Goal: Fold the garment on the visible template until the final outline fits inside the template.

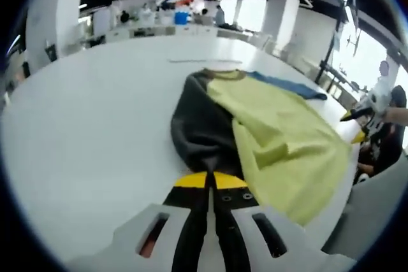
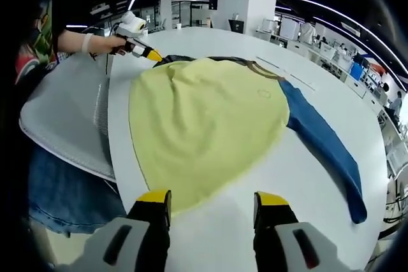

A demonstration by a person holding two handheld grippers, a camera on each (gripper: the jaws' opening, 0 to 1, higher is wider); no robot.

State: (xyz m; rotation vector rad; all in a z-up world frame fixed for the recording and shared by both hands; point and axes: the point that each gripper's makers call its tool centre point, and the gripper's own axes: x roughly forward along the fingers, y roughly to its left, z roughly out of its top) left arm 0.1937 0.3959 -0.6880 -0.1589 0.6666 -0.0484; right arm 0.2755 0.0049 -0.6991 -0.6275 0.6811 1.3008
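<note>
Left gripper [image 1: 210, 179]: pale grey moulded body with two slanted slots, the left slot showing red inside; two black jaws with yellow tips and small screws near the tips. Right gripper [image 2: 212, 200]: the same grey body with dark slots and black jaws capped in yellow. The person wears blue denim [image 2: 67, 199], a patterned red and green sleeve [image 2: 35, 39] and a white wristband [image 2: 87, 42].
</note>
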